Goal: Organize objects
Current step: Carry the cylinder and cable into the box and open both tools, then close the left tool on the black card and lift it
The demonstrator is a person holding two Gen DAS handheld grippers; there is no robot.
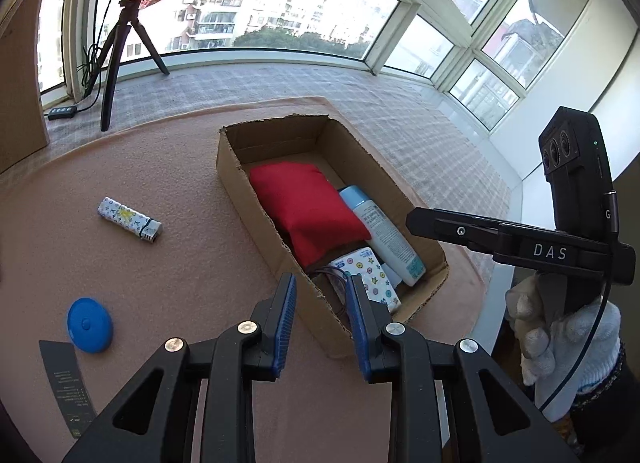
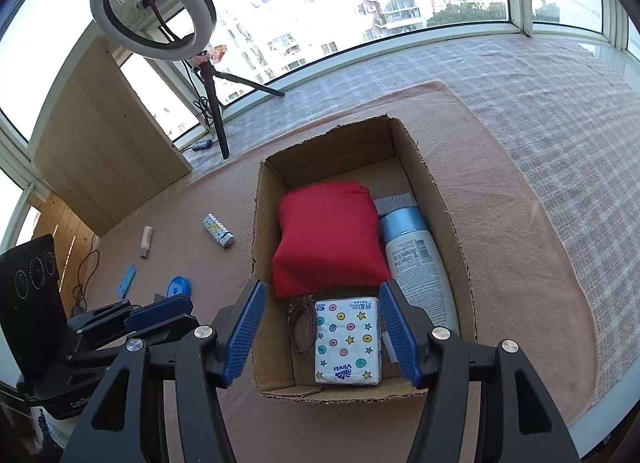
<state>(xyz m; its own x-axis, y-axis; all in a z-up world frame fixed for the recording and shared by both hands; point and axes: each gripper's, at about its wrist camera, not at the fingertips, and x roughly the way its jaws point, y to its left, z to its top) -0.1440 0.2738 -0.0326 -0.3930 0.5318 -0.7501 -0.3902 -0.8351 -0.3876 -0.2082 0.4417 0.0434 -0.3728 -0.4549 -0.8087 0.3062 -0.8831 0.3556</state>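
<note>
Right hand-held gripper [image 2: 322,327] empty, jaws wide, tilted down over cardboard box [image 2: 444,199]

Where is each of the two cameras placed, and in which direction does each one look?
Left wrist view: on the left gripper, facing the open cardboard box from its left; a white-gloved hand shows, holding the right gripper.
Right wrist view: on the right gripper, above the box's near end, facing the window; the left gripper shows at left.
Shared: box, red cloth pouch, patterned tissue pack, patterned lighter.
</note>
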